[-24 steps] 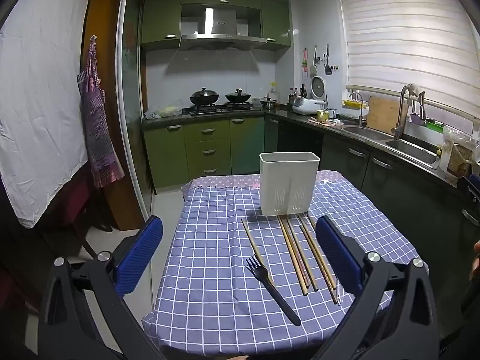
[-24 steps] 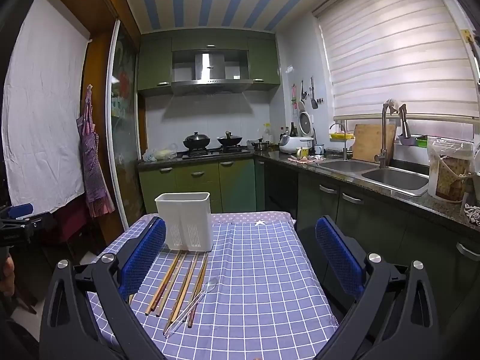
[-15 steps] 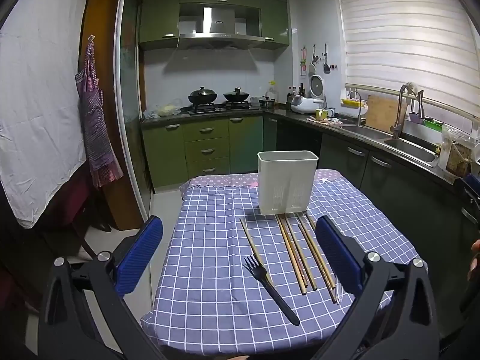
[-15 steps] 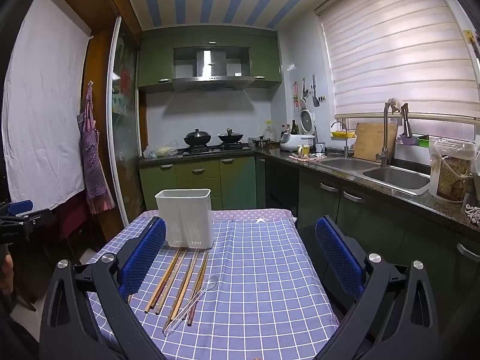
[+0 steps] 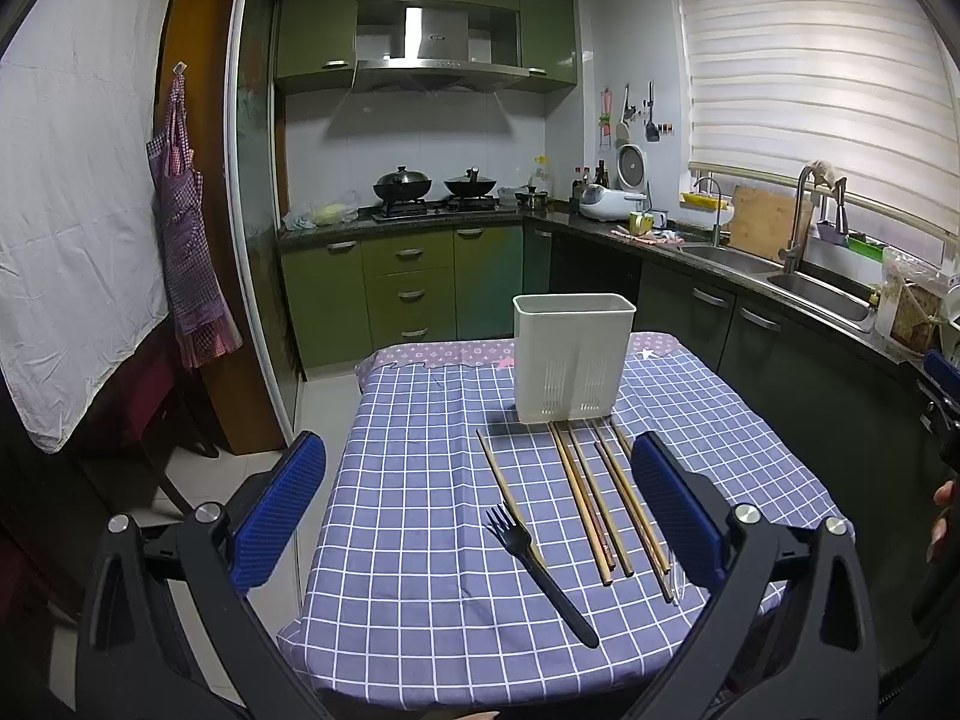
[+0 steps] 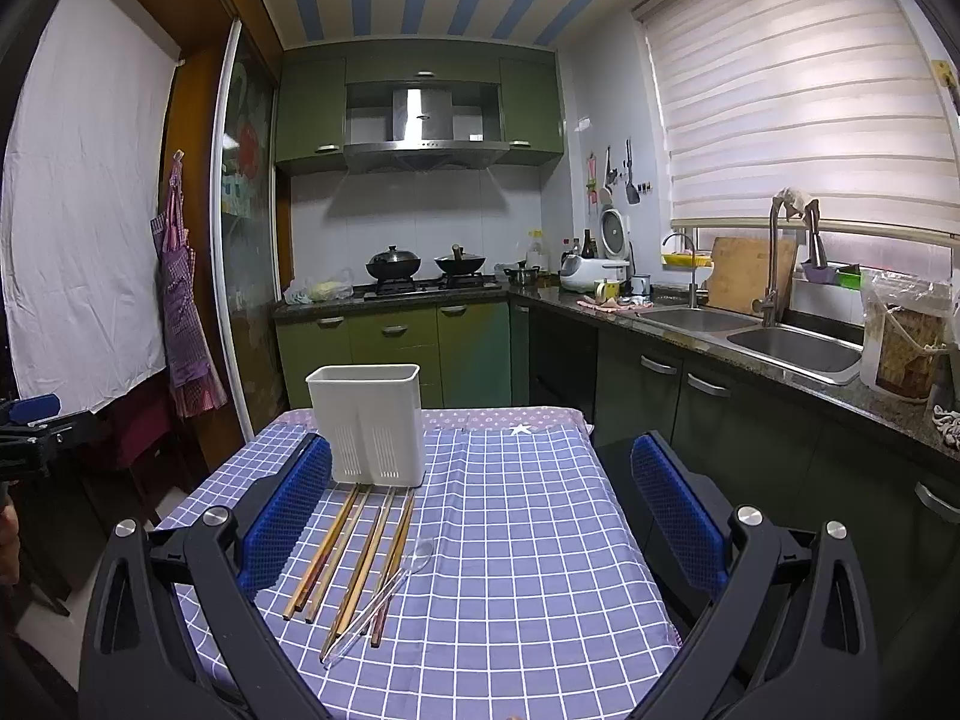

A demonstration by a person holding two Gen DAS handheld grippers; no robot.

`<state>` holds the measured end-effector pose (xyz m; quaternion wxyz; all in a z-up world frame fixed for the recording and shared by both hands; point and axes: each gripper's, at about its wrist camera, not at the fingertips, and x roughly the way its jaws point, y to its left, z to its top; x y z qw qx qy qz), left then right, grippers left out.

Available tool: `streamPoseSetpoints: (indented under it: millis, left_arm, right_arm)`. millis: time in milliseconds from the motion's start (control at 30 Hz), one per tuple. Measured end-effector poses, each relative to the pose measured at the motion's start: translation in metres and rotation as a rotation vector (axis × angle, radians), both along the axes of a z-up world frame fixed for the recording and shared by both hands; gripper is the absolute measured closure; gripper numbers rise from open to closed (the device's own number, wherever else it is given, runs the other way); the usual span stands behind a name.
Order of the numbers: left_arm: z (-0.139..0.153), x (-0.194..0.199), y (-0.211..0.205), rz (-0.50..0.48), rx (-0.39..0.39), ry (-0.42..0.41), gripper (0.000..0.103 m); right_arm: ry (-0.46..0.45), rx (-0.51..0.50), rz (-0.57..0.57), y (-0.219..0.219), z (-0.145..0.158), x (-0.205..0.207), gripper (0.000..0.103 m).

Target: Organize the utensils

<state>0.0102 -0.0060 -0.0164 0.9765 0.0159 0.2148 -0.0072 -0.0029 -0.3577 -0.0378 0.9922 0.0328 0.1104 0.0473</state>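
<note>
A white slotted utensil holder stands upright on the table with the blue checked cloth; it also shows in the right wrist view. In front of it lie several wooden chopsticks, a black plastic fork and a clear plastic spoon. My left gripper is open and empty, held above the table's near edge. My right gripper is open and empty, above the table's right half.
Green kitchen cabinets and a stove with two woks stand behind the table. A counter with a double sink runs along the right. A chair and a hanging apron are at the left.
Both grippers have drifted slightly forward toward the table; the right wrist view has tilted up a little. Nothing on the table moved.
</note>
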Motion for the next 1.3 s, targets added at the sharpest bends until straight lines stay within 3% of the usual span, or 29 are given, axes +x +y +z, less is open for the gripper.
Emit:
streamPoseSetpoints:
  millis: [1300]
  left_arm:
    - [0.002, -0.004, 0.005, -0.010, -0.017, 0.015, 0.006]
  right_arm:
    - [0.021, -0.007, 0.015, 0.002, 0.013, 0.005, 0.004]
